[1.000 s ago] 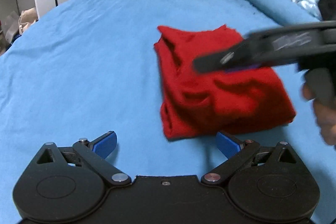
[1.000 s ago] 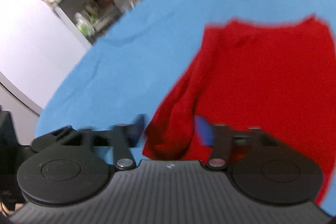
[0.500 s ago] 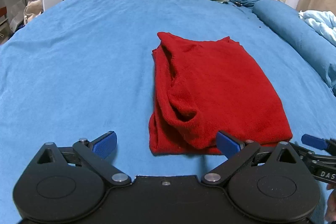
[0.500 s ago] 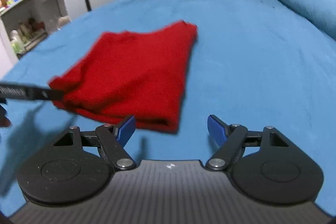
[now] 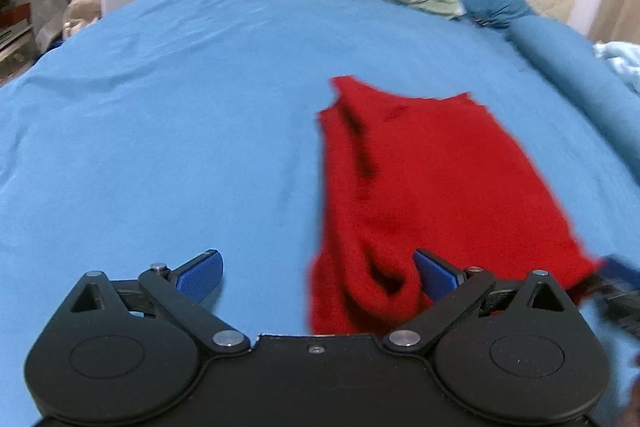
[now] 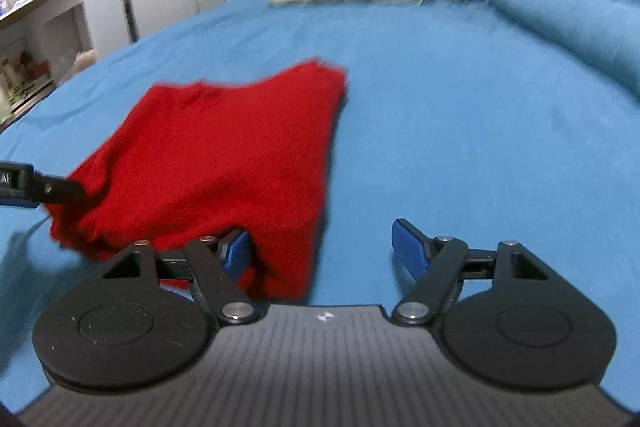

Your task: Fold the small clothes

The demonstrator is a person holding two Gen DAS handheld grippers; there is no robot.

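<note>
Both grippers have closed in on the near edge of the red garment (image 5: pixel 432 187) since half a second ago, when they hung back from it. It lies folded on the blue bedsheet (image 5: pixel 160 147). The left gripper (image 5: pixel 316 273) stands wide open, its right pad against the cloth's near left fold. The right gripper (image 6: pixel 324 247) is open too, its left finger (image 6: pixel 236 251) touching the near right corner.
</note>
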